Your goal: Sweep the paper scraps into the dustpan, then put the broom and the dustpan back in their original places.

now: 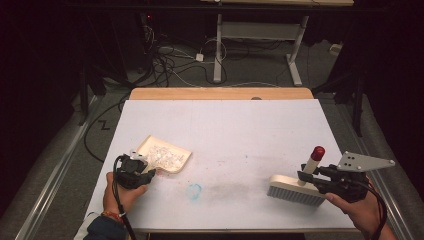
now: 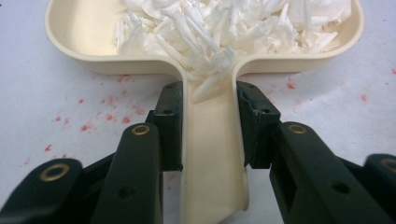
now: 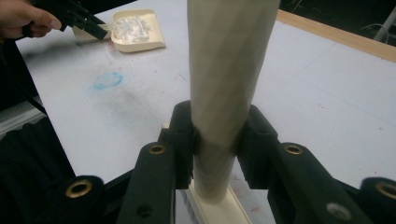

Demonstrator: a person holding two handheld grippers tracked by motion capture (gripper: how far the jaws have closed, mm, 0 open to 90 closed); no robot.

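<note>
A cream dustpan [image 1: 172,159] lies on the white table at the left, holding several white plastic scraps [image 2: 224,25]. My left gripper [image 1: 134,171] is shut on the dustpan's handle [image 2: 212,154], both pads pressing its sides. At the right, a cream brush [image 1: 295,190] with grey bristles stands on the table, its handle [image 3: 226,79] ending in a red tip [image 1: 317,152]. My right gripper [image 1: 325,176] is shut on that handle low down, near the brush head. In the right gripper view the dustpan [image 3: 135,30] sits far off beside the other hand.
The white table sheet [image 1: 225,130] carries a blue ring mark [image 1: 194,190] and a grey smudge in the front middle, and red specks [image 2: 107,114] around the dustpan. A wooden edge [image 1: 220,93] runs along the table's far side. Cables and desk legs lie on the floor beyond.
</note>
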